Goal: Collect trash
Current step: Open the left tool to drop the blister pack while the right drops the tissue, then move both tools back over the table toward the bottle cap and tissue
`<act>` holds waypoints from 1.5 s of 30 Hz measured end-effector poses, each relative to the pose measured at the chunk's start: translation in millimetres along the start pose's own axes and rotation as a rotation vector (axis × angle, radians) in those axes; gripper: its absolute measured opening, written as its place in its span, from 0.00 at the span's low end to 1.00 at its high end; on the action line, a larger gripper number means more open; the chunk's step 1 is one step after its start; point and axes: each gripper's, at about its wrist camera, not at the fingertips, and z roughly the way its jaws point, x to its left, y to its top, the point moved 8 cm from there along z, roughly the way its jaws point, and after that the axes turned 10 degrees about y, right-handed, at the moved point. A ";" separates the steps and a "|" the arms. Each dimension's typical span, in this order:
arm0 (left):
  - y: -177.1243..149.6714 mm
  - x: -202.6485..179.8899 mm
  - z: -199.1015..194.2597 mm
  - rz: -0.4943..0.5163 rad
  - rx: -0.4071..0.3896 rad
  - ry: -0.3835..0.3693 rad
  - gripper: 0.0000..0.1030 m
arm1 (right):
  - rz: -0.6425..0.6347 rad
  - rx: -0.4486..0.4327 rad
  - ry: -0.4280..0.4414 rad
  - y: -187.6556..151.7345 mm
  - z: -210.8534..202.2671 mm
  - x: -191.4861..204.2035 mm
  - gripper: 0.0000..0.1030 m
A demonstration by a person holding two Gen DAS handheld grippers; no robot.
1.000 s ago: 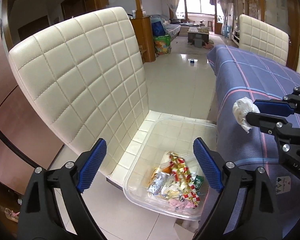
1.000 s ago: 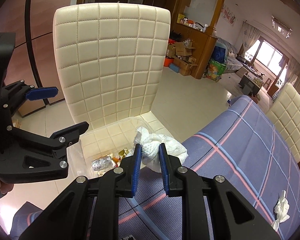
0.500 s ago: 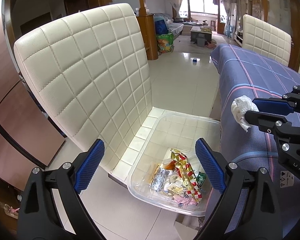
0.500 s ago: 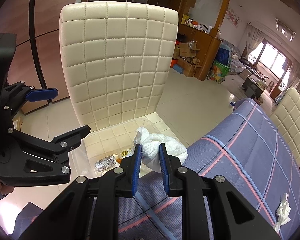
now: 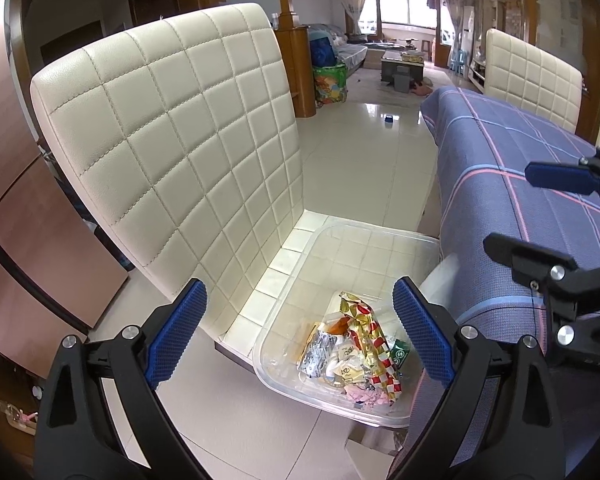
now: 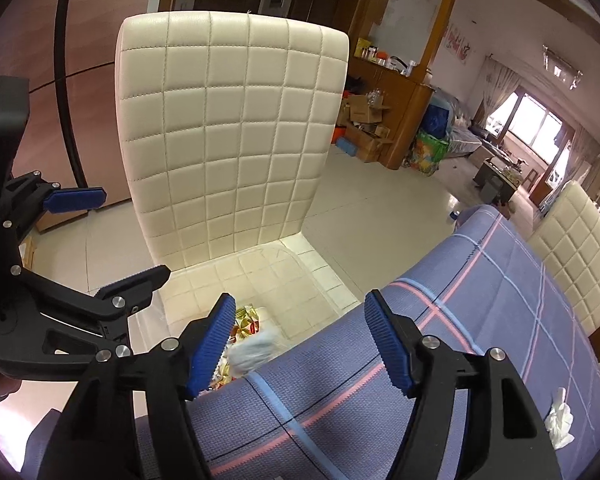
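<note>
A clear plastic bin (image 5: 380, 236) sits on the cream chair seat with several wrappers (image 5: 360, 344) in it. My left gripper (image 5: 296, 320) hovers above the bin, its jaws wide and still opening, nothing between them. My right gripper (image 6: 300, 320) is over the table edge, beside the bin, and its jaws are opening. The white tissue wad (image 6: 256, 352) has left the pads and is a blur falling by the left finger toward the wrappers (image 6: 246, 320). From the left wrist view the right gripper (image 5: 512, 216) is empty. The left gripper (image 6: 116, 240) shows at the left.
The quilted cream chair (image 6: 228, 120) backs the bin. A blue plaid tablecloth (image 6: 480, 300) covers the table on the right, with another crumpled tissue (image 6: 560, 420) lying on it. More cream chairs (image 5: 532, 72) stand beyond the table. Tiled floor lies behind.
The right gripper's jaws have parted and let go of the white tissue wad, which now drops toward the bin. The left gripper has stayed over the bin.
</note>
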 end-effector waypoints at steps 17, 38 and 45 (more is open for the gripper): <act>11.2 -38.2 -37.1 0.069 -0.043 -0.032 0.96 | 0.091 -0.011 -0.075 -35.5 -38.1 -45.4 0.64; 35.9 -218.9 -81.9 0.339 -0.099 -0.195 0.96 | 0.524 0.011 -0.254 -184.3 -128.3 -225.0 0.64; 49.7 -283.4 -84.4 0.397 -0.096 -0.248 0.96 | 0.578 0.009 -0.268 -209.7 -138.8 -252.5 0.64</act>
